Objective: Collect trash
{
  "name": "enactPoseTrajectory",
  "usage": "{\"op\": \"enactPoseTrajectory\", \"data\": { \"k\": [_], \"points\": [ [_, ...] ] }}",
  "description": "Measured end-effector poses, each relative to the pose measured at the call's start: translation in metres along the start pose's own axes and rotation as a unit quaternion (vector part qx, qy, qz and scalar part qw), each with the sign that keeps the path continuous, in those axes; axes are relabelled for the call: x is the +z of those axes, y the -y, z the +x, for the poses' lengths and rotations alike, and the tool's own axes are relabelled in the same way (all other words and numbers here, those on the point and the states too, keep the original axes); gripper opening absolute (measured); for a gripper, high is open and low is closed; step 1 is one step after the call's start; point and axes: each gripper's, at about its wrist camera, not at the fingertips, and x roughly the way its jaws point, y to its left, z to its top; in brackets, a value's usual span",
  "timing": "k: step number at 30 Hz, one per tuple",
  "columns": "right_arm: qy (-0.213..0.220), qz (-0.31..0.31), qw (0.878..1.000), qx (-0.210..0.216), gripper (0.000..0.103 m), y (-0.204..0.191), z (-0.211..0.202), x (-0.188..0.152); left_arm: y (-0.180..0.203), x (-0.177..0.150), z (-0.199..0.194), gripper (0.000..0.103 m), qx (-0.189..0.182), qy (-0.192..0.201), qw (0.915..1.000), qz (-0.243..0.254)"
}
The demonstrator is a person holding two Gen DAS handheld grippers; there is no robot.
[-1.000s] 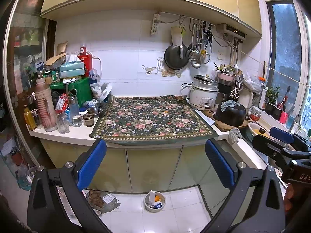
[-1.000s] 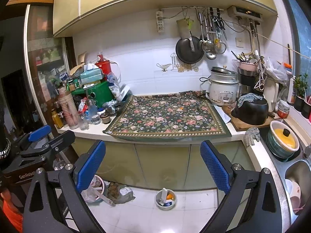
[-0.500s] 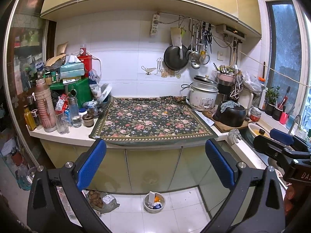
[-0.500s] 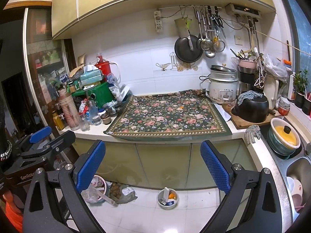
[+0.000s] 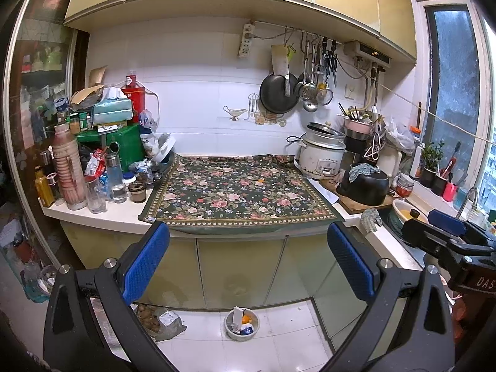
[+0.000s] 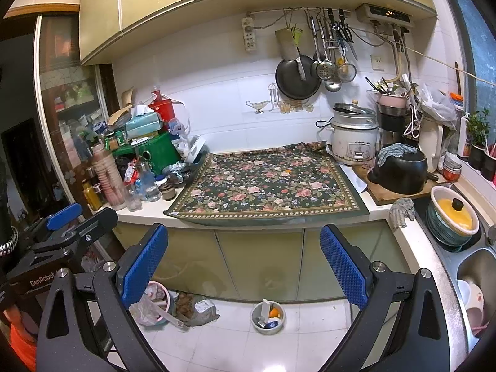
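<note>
A small orange scrap (image 5: 259, 181) lies on the dark floral cloth (image 5: 235, 195) covering the counter; it also shows in the right wrist view (image 6: 287, 170). A small round bin (image 5: 242, 324) with trash in it stands on the floor below the cabinets, also in the right wrist view (image 6: 267, 316). My left gripper (image 5: 248, 263) is open and empty, held back from the counter at cabinet height. My right gripper (image 6: 243, 262) is open and empty beside it, to its right.
Bottles, jars and boxes (image 5: 102, 155) crowd the counter's left end. A rice cooker (image 5: 322, 158), a black pot (image 5: 364, 186) and a sink (image 6: 474, 279) are on the right. A crumpled bag (image 6: 195, 308) and a pink tub (image 6: 155, 302) lie on the floor at left.
Both views have drifted very slightly; the scene has shifted a little. Both grippers stay open and empty.
</note>
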Motion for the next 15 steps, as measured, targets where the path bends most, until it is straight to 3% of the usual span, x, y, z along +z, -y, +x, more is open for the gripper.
{"op": "enactPoseTrajectory", "data": {
  "k": [15],
  "points": [
    [-0.004,0.001,1.000,0.000,0.098,-0.0016,0.0031,0.0029,-0.0036,0.0009,0.0052,0.102,-0.021,-0.010,0.9997,-0.013]
  ]
}}
